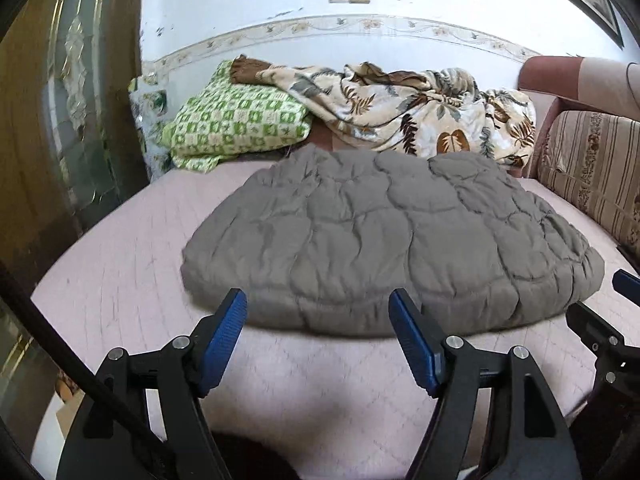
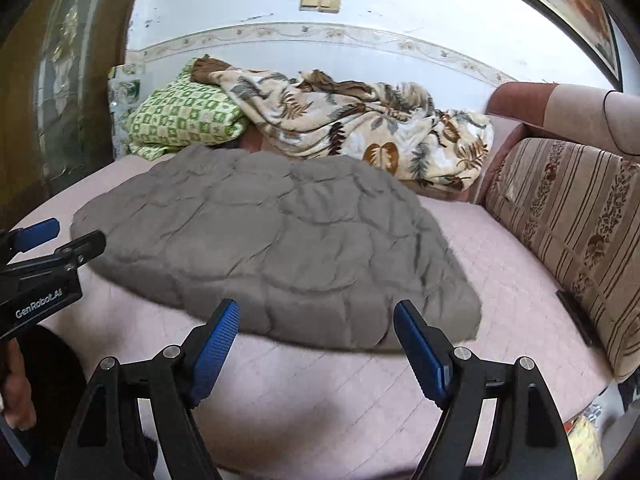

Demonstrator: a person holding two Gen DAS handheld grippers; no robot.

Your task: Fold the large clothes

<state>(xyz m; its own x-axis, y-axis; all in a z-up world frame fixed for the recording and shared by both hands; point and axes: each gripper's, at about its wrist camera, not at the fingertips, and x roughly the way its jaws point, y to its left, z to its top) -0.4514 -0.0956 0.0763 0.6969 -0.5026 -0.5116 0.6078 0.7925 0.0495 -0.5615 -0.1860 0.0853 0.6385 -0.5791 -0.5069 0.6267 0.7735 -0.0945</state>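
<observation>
Nearest the left wrist camera, the left gripper (image 1: pixel 318 312) stands with its blue-padded fingers (image 1: pixel 224 334) spread wide and nothing between them, poised above the pale pink quilted bed cover (image 1: pixel 120 280) just short of the near edge of a grey quilted padded garment (image 1: pixel 384 236). That garment lies folded into a broad, puffy slab flat on the bed, near the middle, its near hem rounded and its far edge close to a crumpled leaf-print blanket (image 1: pixel 420 108) heaped against the wall. A green-and-white checked cushion (image 1: pixel 236 120) sits to the left of the blanket, and a striped sofa back (image 1: pixel 592 172) rises along the right side. The right gripper (image 1: pixel 604 312) shows at the right margin, beside the garment's right corner. From the right wrist camera, the right gripper (image 2: pixel 316 316) is nearest, its jaws likewise wide apart and empty, hovering over the bed cover (image 2: pixel 500 280) in front of the garment's (image 2: pixel 280 240) near right corner without touching it. The left gripper (image 2: pixel 60 240) enters from the left edge, close to the garment's left side. Behind lie the blanket (image 2: pixel 360 128), the cushion (image 2: pixel 180 120) and the sofa back (image 2: pixel 568 220).
</observation>
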